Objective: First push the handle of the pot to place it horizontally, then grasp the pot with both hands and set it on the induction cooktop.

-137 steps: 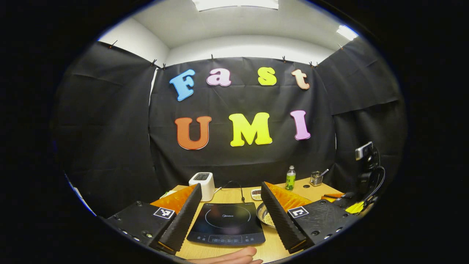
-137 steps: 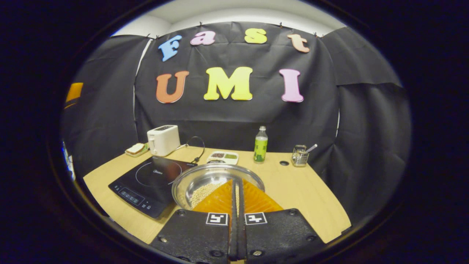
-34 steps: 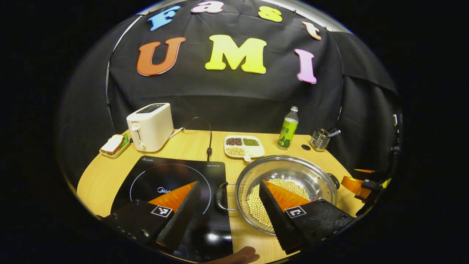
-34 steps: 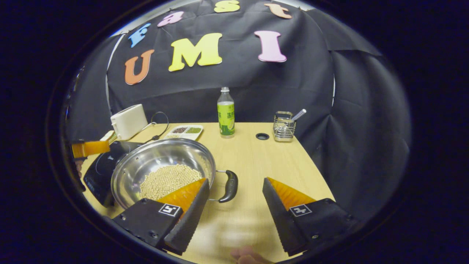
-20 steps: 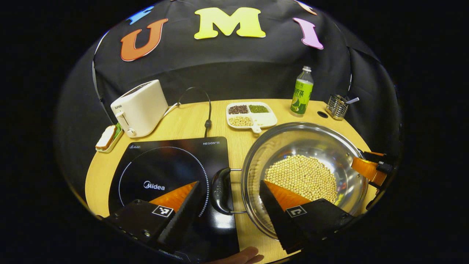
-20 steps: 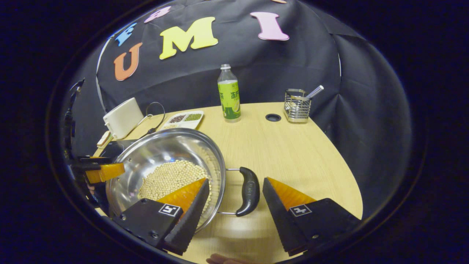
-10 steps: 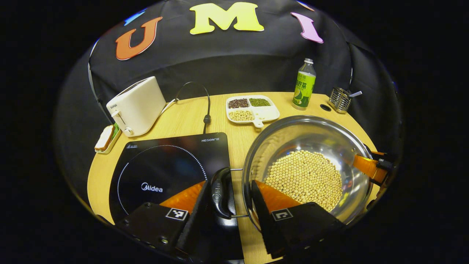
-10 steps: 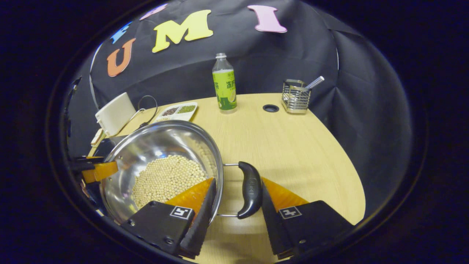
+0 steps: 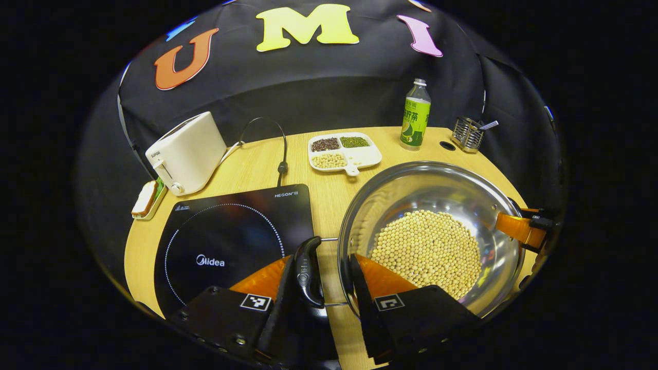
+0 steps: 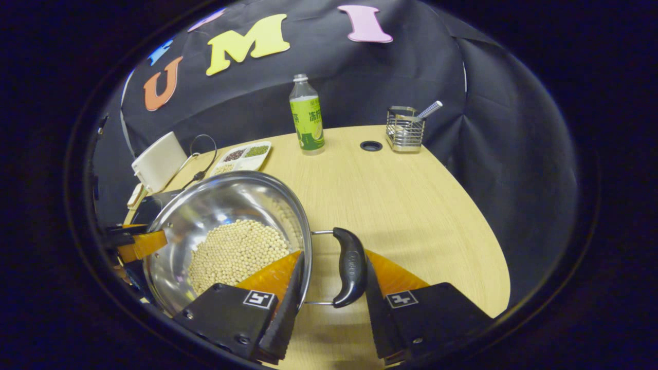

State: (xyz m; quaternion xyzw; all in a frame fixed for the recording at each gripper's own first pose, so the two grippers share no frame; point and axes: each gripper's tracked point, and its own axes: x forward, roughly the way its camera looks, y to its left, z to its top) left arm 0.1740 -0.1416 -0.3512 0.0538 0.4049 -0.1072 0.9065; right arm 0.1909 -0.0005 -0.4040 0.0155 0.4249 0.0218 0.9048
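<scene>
While round steel pot [image 9: 431,205] gleams, beans [image 9: 426,252] pebbly

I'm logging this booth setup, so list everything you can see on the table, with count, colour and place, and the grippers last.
table: one, light wood, under everything.
pot: one, steel, right of the cooktop, with pale beans inside.
pot handles: two, black, one on each side.
induction cooktop: one, black, front left.
toaster: one, white, back left.
sandwich dish: one, beside the toaster.
divided dish: one, white, behind the pot.
bottle: one, green label, at the back.
wire holder: one, metal, back right.
left gripper: jaws around the pot's left handle.
right gripper: jaws around the right handle.
</scene>
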